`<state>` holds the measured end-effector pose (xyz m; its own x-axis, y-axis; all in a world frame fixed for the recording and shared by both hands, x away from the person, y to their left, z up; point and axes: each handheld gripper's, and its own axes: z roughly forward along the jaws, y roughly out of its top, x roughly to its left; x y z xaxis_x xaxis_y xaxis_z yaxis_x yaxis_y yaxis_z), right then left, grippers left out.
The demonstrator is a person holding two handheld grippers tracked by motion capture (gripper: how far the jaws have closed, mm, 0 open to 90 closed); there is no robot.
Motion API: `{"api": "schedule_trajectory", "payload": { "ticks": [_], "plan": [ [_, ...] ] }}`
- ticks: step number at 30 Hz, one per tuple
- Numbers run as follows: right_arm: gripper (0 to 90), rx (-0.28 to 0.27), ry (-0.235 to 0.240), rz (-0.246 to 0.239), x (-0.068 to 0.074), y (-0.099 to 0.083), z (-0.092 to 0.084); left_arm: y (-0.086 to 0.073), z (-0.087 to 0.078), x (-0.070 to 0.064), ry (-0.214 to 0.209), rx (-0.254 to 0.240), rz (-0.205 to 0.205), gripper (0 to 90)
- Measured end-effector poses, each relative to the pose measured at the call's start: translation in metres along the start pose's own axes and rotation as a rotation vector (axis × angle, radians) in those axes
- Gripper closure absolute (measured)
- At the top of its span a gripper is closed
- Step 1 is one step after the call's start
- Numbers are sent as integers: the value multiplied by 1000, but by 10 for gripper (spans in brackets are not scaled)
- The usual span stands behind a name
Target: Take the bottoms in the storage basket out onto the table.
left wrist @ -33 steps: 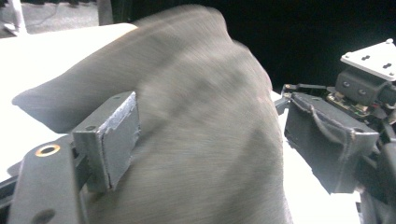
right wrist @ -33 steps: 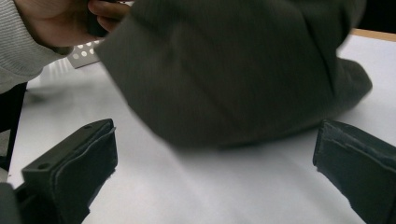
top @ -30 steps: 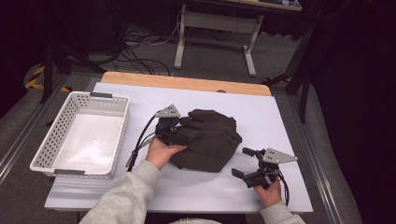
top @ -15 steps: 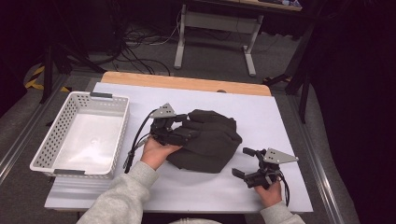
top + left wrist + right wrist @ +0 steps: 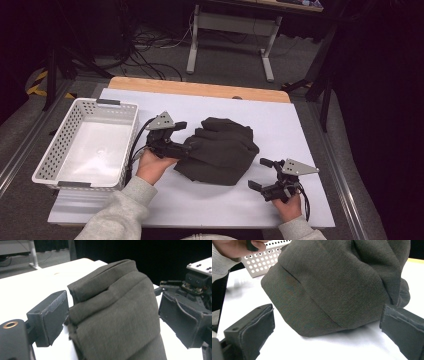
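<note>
A dark grey folded garment (image 5: 222, 150) lies in the middle of the white table (image 5: 300, 125). My left gripper (image 5: 183, 138) is at its left edge. Its jaws have just been opening and stand wide. In the left gripper view the garment's folded end (image 5: 117, 315) sits between the pads (image 5: 53, 315), which do not press on it. My right gripper (image 5: 259, 173) rests open at the front right, just off the garment's corner. In the right gripper view the garment (image 5: 332, 285) lies ahead of my right gripper (image 5: 329, 340), with nothing between its jaws.
A white perforated basket (image 5: 50, 160) stands empty at the table's left, close to the person's left hand (image 5: 152, 167). The basket (image 5: 265, 261) also shows beyond the garment in the right gripper view. A wooden strip (image 5: 200, 89) runs along the far edge.
My left gripper has drawn back to the left off the garment with its jaws wider. The garment has settled flatter. The right gripper has stayed put.
</note>
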<state>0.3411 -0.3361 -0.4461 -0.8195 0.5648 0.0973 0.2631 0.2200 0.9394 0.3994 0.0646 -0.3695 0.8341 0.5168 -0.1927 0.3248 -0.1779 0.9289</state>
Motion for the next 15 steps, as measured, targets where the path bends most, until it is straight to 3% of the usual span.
{"api": "schedule_trajectory", "payload": {
  "ticks": [6,15],
  "plan": [
    [4,1,0,-1,0,0,0,-6,-12,-2,24,9,15,82],
    [4,1,2,0,0,0,0,-19,-25,-3,34,23,2,70]
  ]
}}
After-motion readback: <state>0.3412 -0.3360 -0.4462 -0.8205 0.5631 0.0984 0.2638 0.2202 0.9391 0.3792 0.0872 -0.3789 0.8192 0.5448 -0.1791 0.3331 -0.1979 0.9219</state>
